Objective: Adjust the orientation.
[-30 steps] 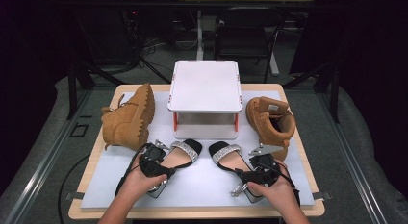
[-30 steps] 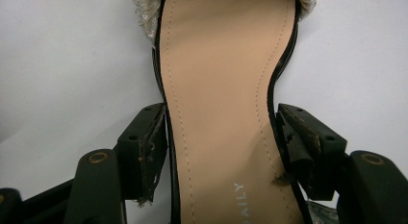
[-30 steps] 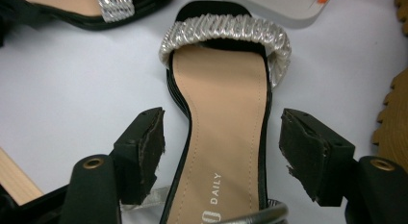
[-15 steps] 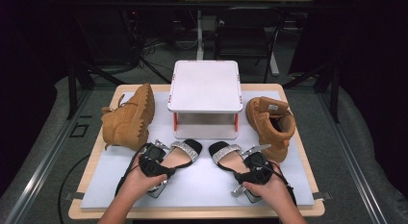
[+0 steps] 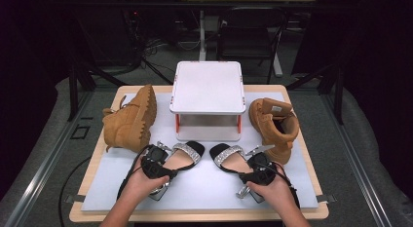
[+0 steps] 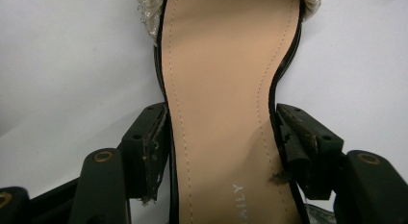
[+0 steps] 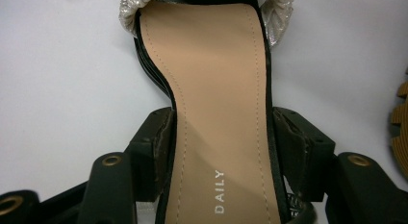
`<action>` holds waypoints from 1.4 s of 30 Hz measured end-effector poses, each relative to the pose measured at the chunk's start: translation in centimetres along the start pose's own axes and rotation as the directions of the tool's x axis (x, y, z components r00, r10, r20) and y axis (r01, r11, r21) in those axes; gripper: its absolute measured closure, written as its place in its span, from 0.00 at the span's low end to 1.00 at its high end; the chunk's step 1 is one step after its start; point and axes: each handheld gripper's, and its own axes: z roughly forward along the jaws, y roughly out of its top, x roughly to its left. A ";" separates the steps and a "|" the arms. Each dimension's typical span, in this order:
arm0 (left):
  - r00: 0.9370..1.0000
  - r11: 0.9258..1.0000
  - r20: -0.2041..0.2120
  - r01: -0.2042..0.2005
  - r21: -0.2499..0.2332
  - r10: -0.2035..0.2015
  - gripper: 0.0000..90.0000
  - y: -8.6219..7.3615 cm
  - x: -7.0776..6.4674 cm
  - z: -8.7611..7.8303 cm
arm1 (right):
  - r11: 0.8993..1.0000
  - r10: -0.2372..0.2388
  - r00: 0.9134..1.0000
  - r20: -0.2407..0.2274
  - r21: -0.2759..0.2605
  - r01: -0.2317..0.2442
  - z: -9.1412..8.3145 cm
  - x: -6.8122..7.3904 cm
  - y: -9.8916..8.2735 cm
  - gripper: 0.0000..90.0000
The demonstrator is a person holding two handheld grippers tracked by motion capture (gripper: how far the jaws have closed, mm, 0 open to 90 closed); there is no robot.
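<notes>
Two black sandals with tan insoles and silver toe straps lie on the white mat. The left sandal (image 5: 184,156) (image 6: 221,89) runs between the jaws of my left gripper (image 5: 165,163) (image 6: 221,137), whose pads (image 6: 146,147) rest against the sole's narrow waist after closing a little further. My right gripper (image 5: 254,169) (image 7: 221,142) straddles the right sandal (image 5: 229,158) (image 7: 216,89) at its waist. Its jaws have just been closing, and both pads (image 7: 154,137) now touch the sole's edges. Both sandals lie flat on the mat.
A white stand (image 5: 208,88) with red legs sits mid-table behind the sandals. One tan boot (image 5: 131,122) lies on its side at the left, and another (image 5: 275,124) stands upright at the right, its sole (image 7: 399,132) close to my right gripper. The mat (image 5: 204,198) covers a wooden table.
The right hand has shifted slightly forward and left along its sandal, and its jaws have drawn in against the sole. The left hand and both sandals stay put.
</notes>
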 end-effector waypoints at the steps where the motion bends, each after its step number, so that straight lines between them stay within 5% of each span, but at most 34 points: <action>1: 1.000 1.000 0.001 0.003 0.002 -0.003 0.43 0.0 0.0 0.0 | 1.000 0.006 1.000 0.000 -0.006 -0.006 0.1 0.0 0.1 0.46; 19: 1.000 1.000 0.004 -0.012 0.018 0.012 0.43 0.3 0.1 0.0 | 1.000 0.000 1.000 -0.013 -0.012 -0.001 0.6 -0.1 0.8 0.45; 30: 0.998 0.998 -0.039 -0.056 0.027 0.057 0.42 0.3 -0.5 0.1 | 0.995 -0.104 0.994 0.041 0.006 0.104 0.4 0.7 0.7 0.41; 42: 0.994 0.995 -0.061 -0.088 0.042 0.091 0.42 0.4 -0.8 0.2 | 0.996 -0.091 0.996 0.018 -0.001 0.091 0.2 0.3 0.9 0.44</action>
